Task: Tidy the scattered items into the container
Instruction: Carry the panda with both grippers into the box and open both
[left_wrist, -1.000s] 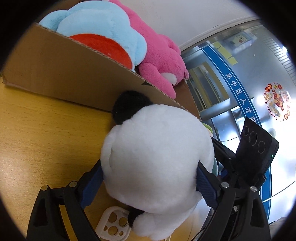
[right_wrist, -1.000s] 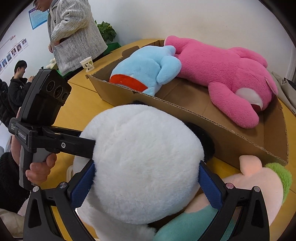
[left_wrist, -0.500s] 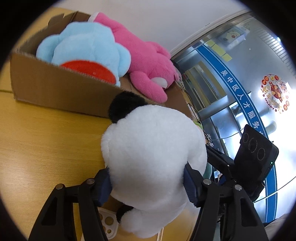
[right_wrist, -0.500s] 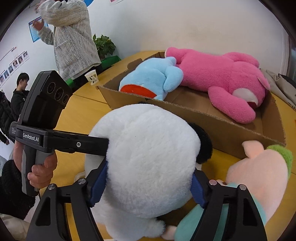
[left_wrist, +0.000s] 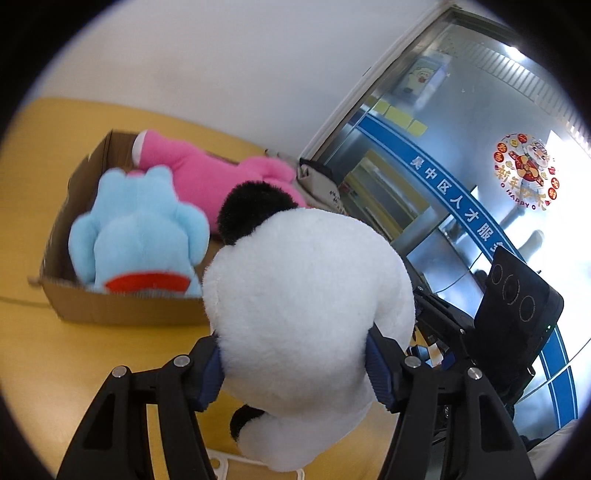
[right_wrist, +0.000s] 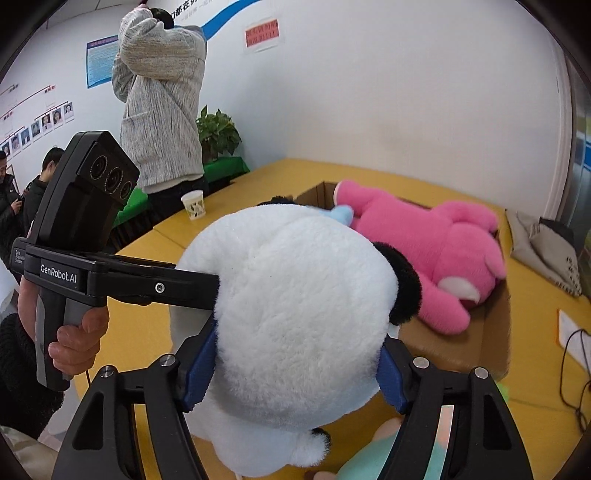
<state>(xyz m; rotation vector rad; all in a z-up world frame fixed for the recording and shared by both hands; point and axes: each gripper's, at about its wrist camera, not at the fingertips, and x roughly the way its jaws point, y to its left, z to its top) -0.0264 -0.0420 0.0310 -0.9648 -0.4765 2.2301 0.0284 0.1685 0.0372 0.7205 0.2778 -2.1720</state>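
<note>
Both grippers are shut on one big white plush panda (left_wrist: 306, 314) with black ears; it also fills the right wrist view (right_wrist: 295, 306). My left gripper (left_wrist: 295, 373) squeezes it from one side and my right gripper (right_wrist: 291, 373) from the other, holding it raised above the yellow table beside the cardboard box (left_wrist: 122, 314). The box (right_wrist: 495, 332) holds a light blue plush (left_wrist: 136, 240) and a pink plush (left_wrist: 210, 177), which also shows in the right wrist view (right_wrist: 424, 254). A pink and teal plush (right_wrist: 384, 450) lies under the panda on the table.
A white perforated plastic piece (left_wrist: 229, 465) lies on the table below the panda. A paper cup (right_wrist: 193, 204) stands at the far table edge, with people standing behind it. A grey bag (right_wrist: 543, 243) and a cable (right_wrist: 569, 369) lie right of the box. Glass doors are on the right.
Both grippers have lifted the panda up off the table and above the box's near wall; the inside of the box has come into view.
</note>
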